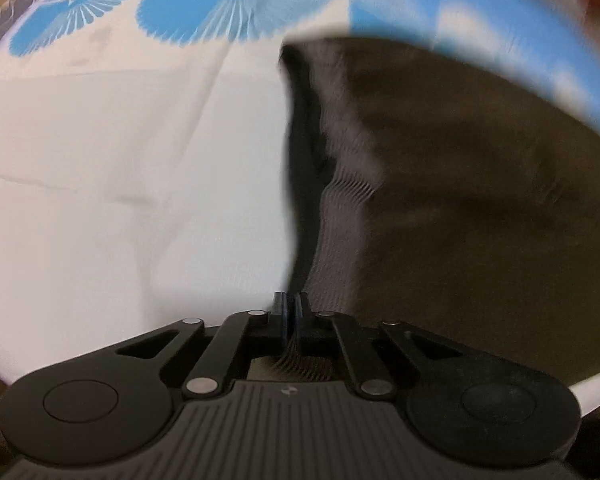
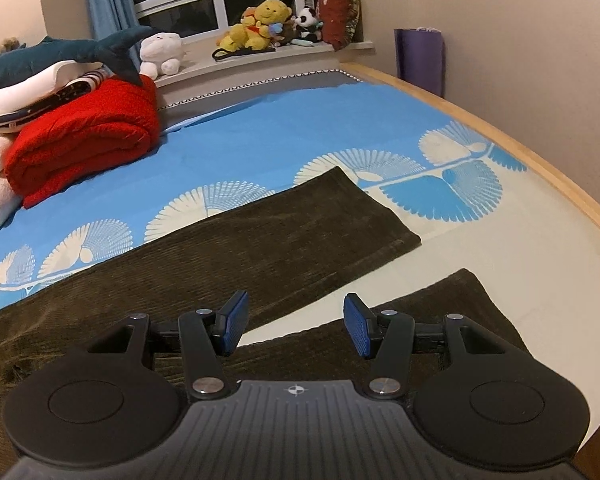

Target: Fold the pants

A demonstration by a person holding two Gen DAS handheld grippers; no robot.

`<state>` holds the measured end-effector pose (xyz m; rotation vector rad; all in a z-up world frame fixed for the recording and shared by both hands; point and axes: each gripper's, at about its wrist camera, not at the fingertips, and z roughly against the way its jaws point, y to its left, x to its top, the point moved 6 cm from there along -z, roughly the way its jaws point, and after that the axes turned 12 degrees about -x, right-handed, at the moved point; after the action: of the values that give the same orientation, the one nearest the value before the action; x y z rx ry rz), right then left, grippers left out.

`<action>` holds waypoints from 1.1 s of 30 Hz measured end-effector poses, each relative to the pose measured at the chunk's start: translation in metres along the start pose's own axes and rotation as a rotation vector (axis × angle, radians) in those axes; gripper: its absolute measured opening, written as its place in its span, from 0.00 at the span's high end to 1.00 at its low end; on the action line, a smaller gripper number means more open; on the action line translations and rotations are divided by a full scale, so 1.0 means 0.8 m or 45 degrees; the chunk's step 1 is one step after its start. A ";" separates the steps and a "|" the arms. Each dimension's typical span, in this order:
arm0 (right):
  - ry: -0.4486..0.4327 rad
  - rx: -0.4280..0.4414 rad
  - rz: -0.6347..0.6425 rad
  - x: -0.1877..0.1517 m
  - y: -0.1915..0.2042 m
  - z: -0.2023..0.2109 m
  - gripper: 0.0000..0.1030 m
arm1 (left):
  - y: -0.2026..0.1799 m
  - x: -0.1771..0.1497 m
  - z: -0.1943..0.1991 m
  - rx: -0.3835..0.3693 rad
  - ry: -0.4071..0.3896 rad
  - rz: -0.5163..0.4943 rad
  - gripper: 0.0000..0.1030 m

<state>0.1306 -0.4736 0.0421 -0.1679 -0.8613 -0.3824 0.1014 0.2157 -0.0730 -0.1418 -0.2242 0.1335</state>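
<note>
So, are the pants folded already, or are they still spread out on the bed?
Spread out. In the right wrist view both legs of the pants lie flat and apart on the bed sheet, a strip of sheet between them.

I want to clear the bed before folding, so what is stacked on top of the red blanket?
On the red blanket lie folded cloths, one dark with stars, one white, with a plush shark on top. Whatever lies deeper in the pile is covered.
</note>
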 end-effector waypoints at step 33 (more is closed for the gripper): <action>0.020 0.005 0.049 0.000 0.016 -0.011 0.45 | -0.071 0.054 0.019 -0.082 -0.230 -0.176 0.57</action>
<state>0.1420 -0.4644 0.0364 -0.1773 -0.8424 -0.3459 0.1464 0.1684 -0.0408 -0.1778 -0.4175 0.0016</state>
